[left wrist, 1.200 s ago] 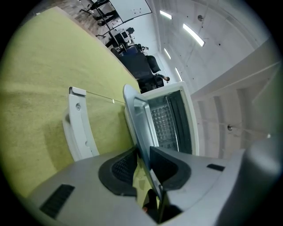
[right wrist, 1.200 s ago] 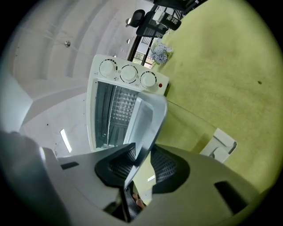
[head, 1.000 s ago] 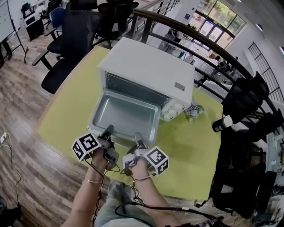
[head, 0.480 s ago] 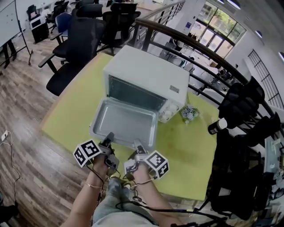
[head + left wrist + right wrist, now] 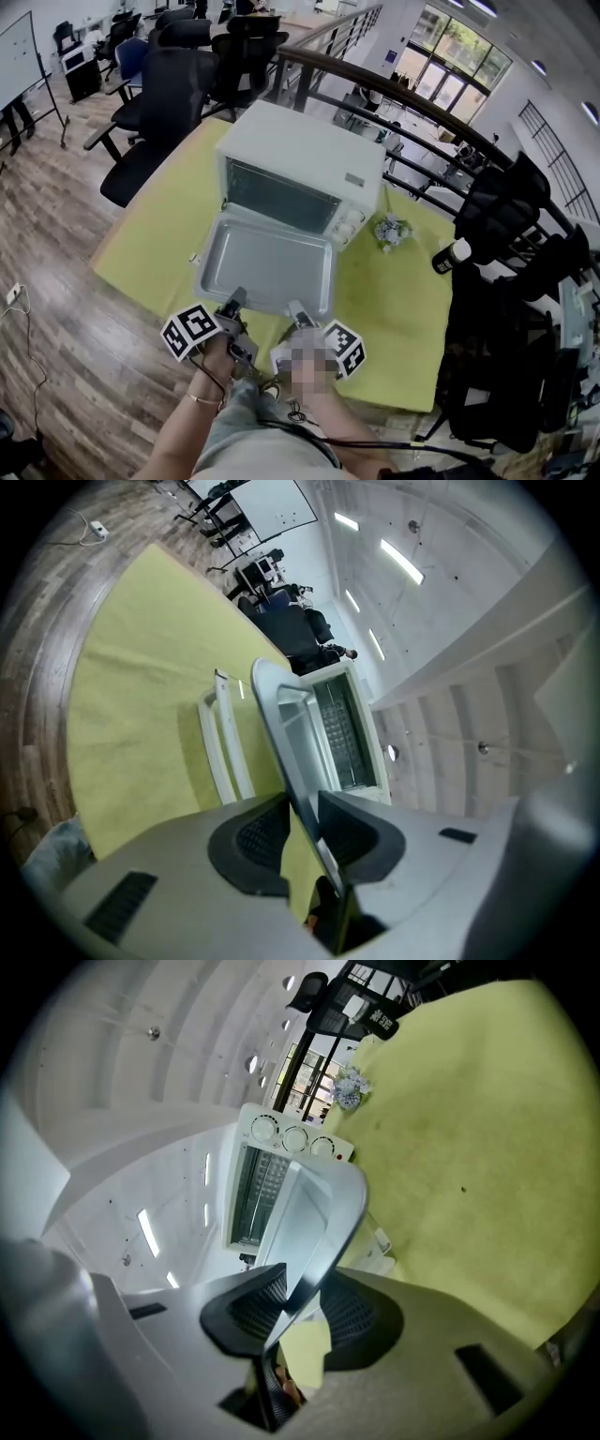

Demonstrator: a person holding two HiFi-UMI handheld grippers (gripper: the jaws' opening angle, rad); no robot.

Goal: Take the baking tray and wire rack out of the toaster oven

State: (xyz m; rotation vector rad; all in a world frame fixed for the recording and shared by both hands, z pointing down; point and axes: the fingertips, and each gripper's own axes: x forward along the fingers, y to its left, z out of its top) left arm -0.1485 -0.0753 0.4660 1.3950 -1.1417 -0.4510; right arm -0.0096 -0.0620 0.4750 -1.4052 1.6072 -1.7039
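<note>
A grey metal baking tray hangs out in front of the white toaster oven, over its dropped door. My left gripper is shut on the tray's near rim at the left, and my right gripper is shut on the same rim at the right. In the left gripper view the tray runs edge-on between the pads of the left gripper. The right gripper pinches the tray likewise. The wire rack sits inside the oven; the right gripper view shows the rack too.
The oven stands on a yellow-green table. Its open door shows a white handle. A small crumpled bundle lies right of the oven, with a dark bottle beyond. Black office chairs and a railing lie behind.
Both grippers have drawn back towards me and a little upward with the tray, which has come farther out of the oven. The grips look the same.
</note>
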